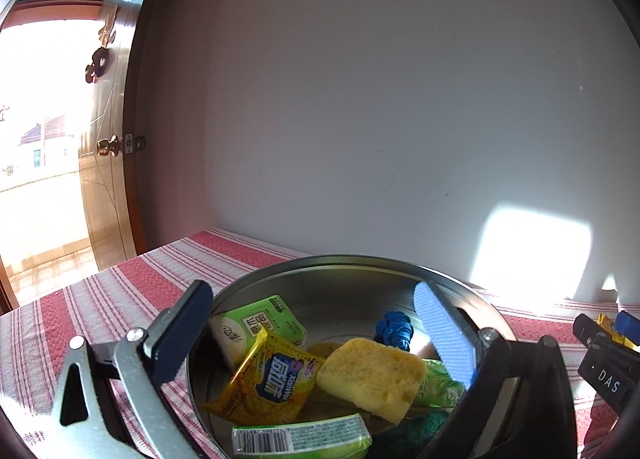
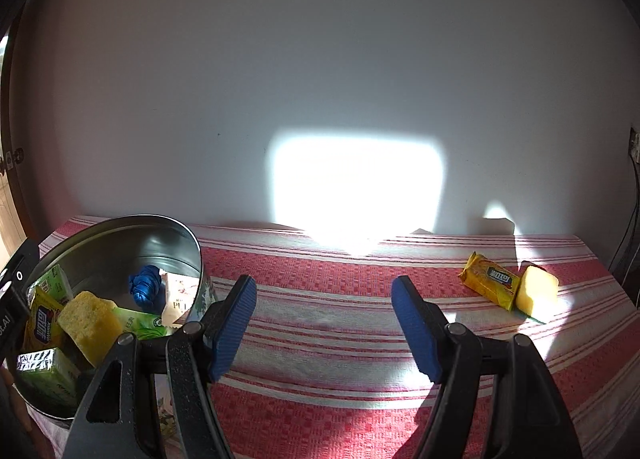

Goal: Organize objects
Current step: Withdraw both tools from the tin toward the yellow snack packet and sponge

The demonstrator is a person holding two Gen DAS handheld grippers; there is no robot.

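Observation:
A round metal tin (image 1: 352, 265) (image 2: 120, 223) sits on the striped table. It holds a yellow sponge (image 1: 372, 375) (image 2: 90, 319), a yellow packet (image 1: 268, 379), green tissue packs (image 1: 264, 323) and a blue knot of cord (image 1: 394, 331) (image 2: 146, 285). My left gripper (image 1: 316, 323) is open, its fingers spread over the tin, holding nothing. My right gripper (image 2: 324, 319) is open and empty over the cloth, just right of the tin. Another yellow packet (image 2: 490, 279) and yellow sponge (image 2: 536, 291) lie together at the far right of the table.
The table has a red and white striped cloth (image 2: 340, 279) and stands against a white wall (image 2: 320, 79). A wooden door (image 1: 108, 139) stands open at the left onto a bright balcony. The right gripper's body (image 1: 604, 363) shows in the left wrist view.

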